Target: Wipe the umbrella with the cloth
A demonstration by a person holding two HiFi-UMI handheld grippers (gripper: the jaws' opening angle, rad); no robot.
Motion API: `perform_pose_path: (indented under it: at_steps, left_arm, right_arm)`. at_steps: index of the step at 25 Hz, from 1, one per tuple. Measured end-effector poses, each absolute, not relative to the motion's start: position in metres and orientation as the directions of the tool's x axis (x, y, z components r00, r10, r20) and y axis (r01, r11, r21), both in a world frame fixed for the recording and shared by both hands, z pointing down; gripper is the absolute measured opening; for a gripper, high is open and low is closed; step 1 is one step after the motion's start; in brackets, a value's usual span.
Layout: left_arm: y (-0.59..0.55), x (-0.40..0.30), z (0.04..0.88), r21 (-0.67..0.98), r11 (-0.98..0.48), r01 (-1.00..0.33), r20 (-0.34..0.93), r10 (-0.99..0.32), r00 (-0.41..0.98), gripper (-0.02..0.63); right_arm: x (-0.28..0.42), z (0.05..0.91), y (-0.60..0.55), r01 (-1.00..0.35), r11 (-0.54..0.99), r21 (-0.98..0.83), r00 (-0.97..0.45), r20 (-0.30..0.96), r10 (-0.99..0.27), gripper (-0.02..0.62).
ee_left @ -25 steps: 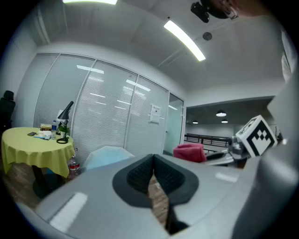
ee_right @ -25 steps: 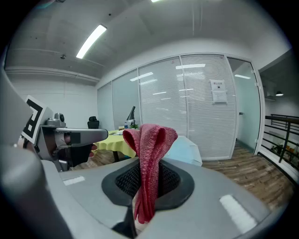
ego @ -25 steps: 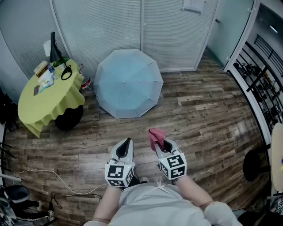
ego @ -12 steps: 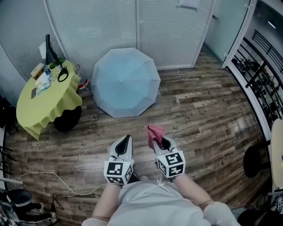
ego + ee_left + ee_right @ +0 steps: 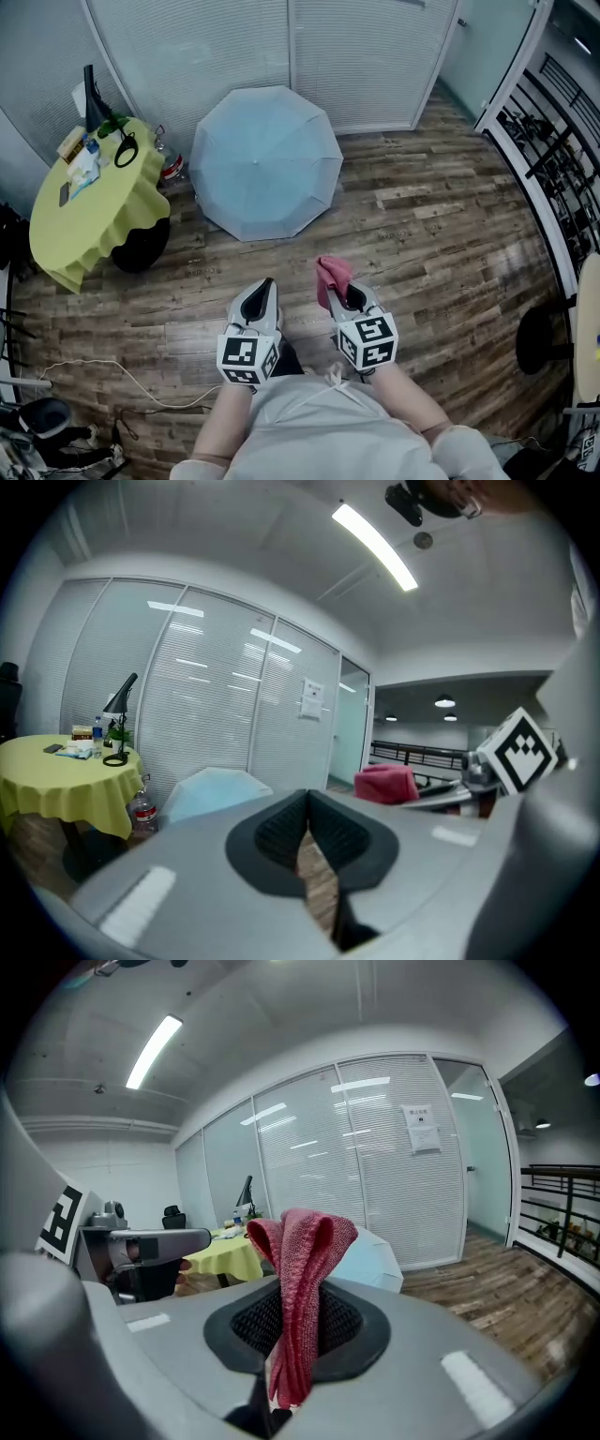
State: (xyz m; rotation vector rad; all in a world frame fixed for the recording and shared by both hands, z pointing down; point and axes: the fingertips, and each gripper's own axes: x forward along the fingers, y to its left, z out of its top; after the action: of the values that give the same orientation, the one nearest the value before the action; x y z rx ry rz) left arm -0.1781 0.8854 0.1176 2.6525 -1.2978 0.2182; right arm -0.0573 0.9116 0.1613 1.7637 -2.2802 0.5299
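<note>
An open pale blue umbrella rests on the wood floor against the blinds, ahead of both grippers; its edge shows as the umbrella and the umbrella in the gripper views. A folded red cloth stands up between the jaws of my right gripper, which is shut on it; from the head view the cloth pokes out of the right gripper. My left gripper is shut with nothing in it, its jaws meeting at the tip of the left gripper. Both are held close to the body, well short of the umbrella.
A round table with a yellow-green cloth stands at the left, carrying a black lamp and small items. A bottle sits on the floor beside the umbrella. A white cable trails at lower left. Railings run along the right.
The view has shifted slightly forward; the umbrella and table sit a little higher and nearer. Both grippers stay side by side, the right still holding the cloth.
</note>
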Motion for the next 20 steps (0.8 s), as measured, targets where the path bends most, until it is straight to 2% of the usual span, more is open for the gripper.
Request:
perform_pose_path:
  at_steps: [8,20]
  left_arm:
    - [0.78,-0.192,0.138,0.135,-0.581,-0.803,0.253,-0.763,0.595,0.006]
    - [0.525,-0.179,0.129,0.201,-0.6,-0.774,0.236,-0.737,0.633,0.006]
  right_arm:
    - [-0.06,0.18,0.812,-0.969,0.196,-0.149,-0.242,0.426,-0.872,0.054]
    - [-0.051,0.17,0.572,-0.976,0.187,-0.116,-0.219,0.461,-0.86,0.054]
